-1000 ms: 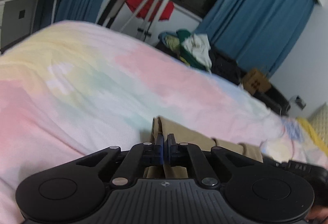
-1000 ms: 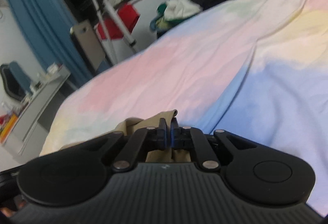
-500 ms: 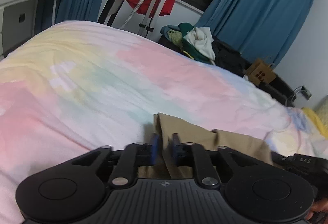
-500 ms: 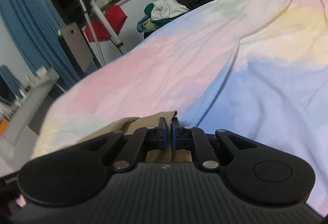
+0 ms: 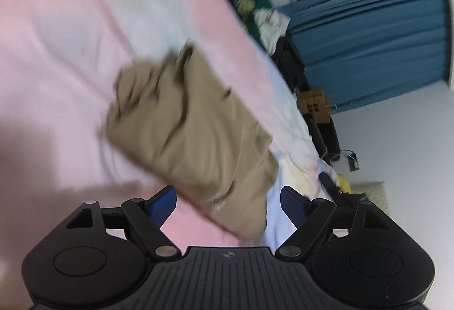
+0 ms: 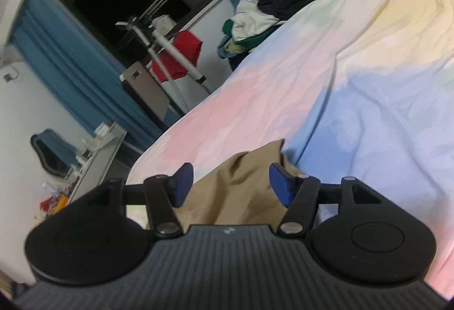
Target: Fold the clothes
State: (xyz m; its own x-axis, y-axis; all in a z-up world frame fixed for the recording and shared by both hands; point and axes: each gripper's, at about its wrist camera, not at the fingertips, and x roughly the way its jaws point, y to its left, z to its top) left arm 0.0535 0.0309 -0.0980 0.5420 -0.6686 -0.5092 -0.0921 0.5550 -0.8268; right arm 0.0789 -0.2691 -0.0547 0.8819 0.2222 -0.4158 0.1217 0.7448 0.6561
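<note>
A tan garment [image 5: 193, 128] lies bunched and folded on the pastel bedspread [image 5: 56, 26], blurred by motion in the left wrist view. My left gripper [image 5: 227, 205] stands open just short of its near end, fingers wide apart and holding nothing. In the right wrist view the same tan garment [image 6: 235, 193] lies between and under the blue pads [image 6: 279, 185]. My right gripper [image 6: 231, 182] is open too, and the cloth rests loose on the bedspread [image 6: 369, 83].
Beyond the bed's far edge lies a pile of clothes [image 6: 255, 23], with a drying rack holding a red garment [image 6: 181, 54] and blue curtains [image 5: 369, 49] behind. A white desk [image 6: 93, 154] stands at the left. A cardboard box [image 5: 315, 105] sits by the wall.
Both grippers have gone from shut on the tan garment to wide open, letting it drop on the bed. The left gripper has pulled back and tilted, so more of the garment shows.
</note>
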